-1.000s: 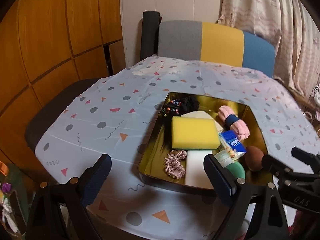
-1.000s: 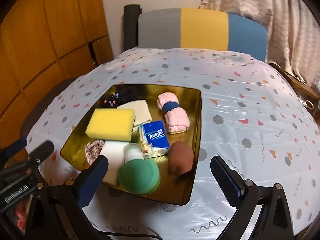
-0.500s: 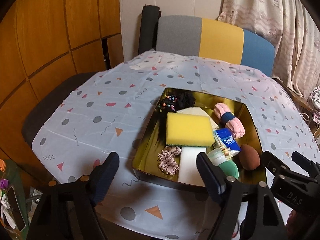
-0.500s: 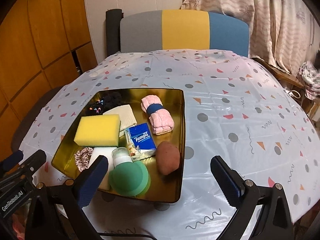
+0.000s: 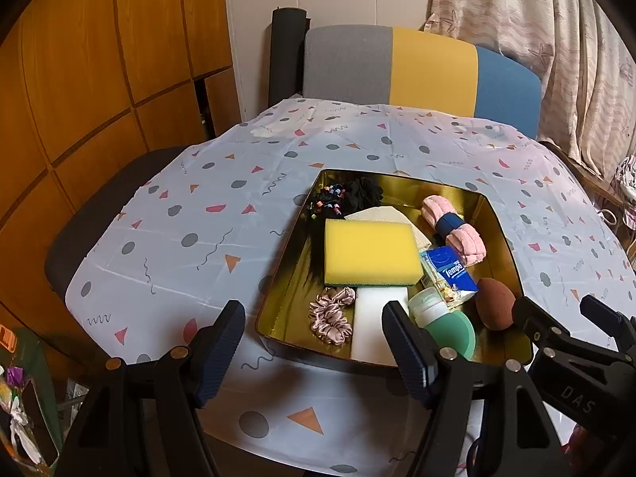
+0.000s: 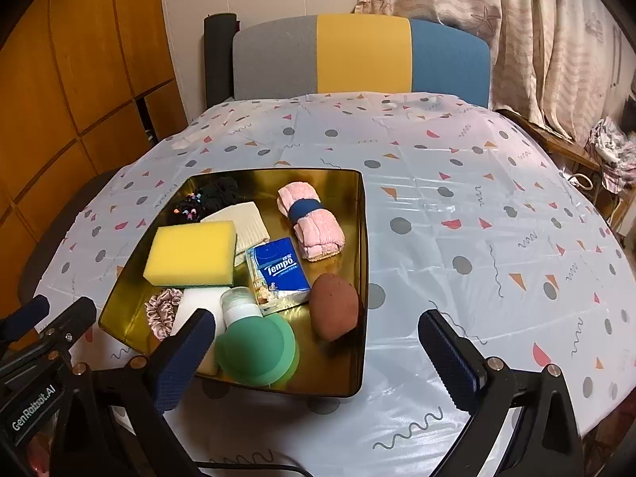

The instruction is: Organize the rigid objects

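Observation:
A gold tray [image 5: 278, 278] [image 6: 363, 238] on the patterned tablecloth holds a yellow sponge [image 5: 371, 252] [image 6: 190, 252], a blue tissue pack [image 5: 449, 274] [image 6: 278, 270], a green bottle [image 5: 441, 318] [image 6: 254, 342], a brown egg-shaped sponge [image 5: 495, 304] [image 6: 334, 306], a pink rolled towel [image 5: 453, 230] [image 6: 310, 222], a pink scrunchie [image 5: 332, 316], a white block [image 5: 373, 318] and black hair ties [image 5: 349, 198]. My left gripper [image 5: 314, 330] hovers before the tray's near left corner, its jaws closing with nothing between them. My right gripper [image 6: 316, 338] hangs open over the tray's near right corner, holding nothing.
A grey, yellow and blue chair back [image 6: 361, 53] stands behind the table. Wooden panels [image 5: 99, 79] line the left side and curtains [image 6: 536, 20] hang at the right. Bare tablecloth [image 6: 497, 238] spreads right of the tray and also left of it [image 5: 179, 238].
The left gripper's jaws have narrowed. The right wrist view has swung slightly, so the tray sits further left in it. Nothing in the tray has moved.

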